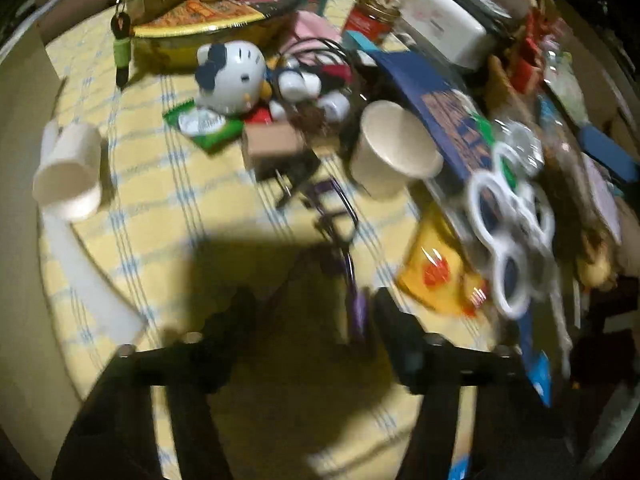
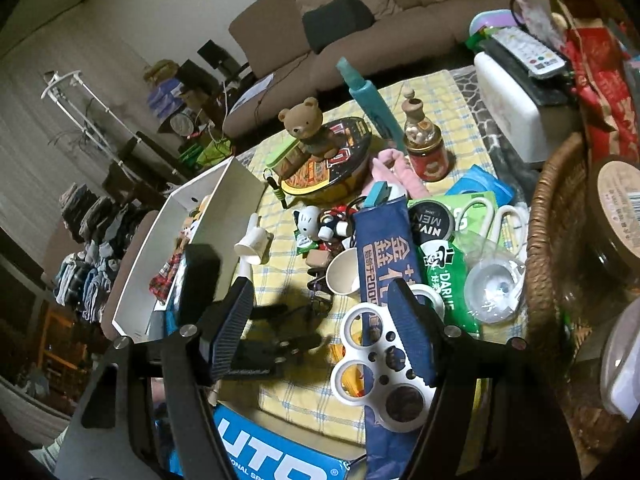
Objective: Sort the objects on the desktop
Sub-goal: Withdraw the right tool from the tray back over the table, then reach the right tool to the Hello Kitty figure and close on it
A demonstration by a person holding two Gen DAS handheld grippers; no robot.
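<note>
Purple-framed eyeglasses (image 1: pixel 340 216) lie folded open on the yellow checked tablecloth (image 1: pixel 160 200), and one thin purple arm runs down between the black fingers of the left gripper (image 1: pixel 314 300). We see that claw at a middling width: the arm lies close to the finger on the five o'clock side, but the pads do not press on it. The picture is blurred, so we cannot tell whether that finger touches the arm.

From the right wrist we look past the right gripper (image 2: pixel 324 328), whose ribbed fingers stand wide and hold nothing. Just under its five o'clock finger lies a flat white plastic plate with round holes (image 2: pixel 380 376), resting partly on a long dark blue printed packet (image 2: pixel 384 264).

Beyond the glasses, at one o'clock in the left view, a cream paper cup (image 1: pixel 396 148) stands tilted. At nine o'clock a white cup (image 1: pixel 68 176) lies on its side. Farther off, at twelve o'clock, sits a white cat-faced figurine with a dark bow (image 1: pixel 232 76), and behind it a round yellow tin (image 1: pixel 208 28). In the right view a brown bear figure (image 2: pixel 304 124) stands on that tin, an open white box (image 2: pixel 208 208) lies at ten o'clock, and a wicker basket (image 2: pixel 556 240) sits at three o'clock.
</note>
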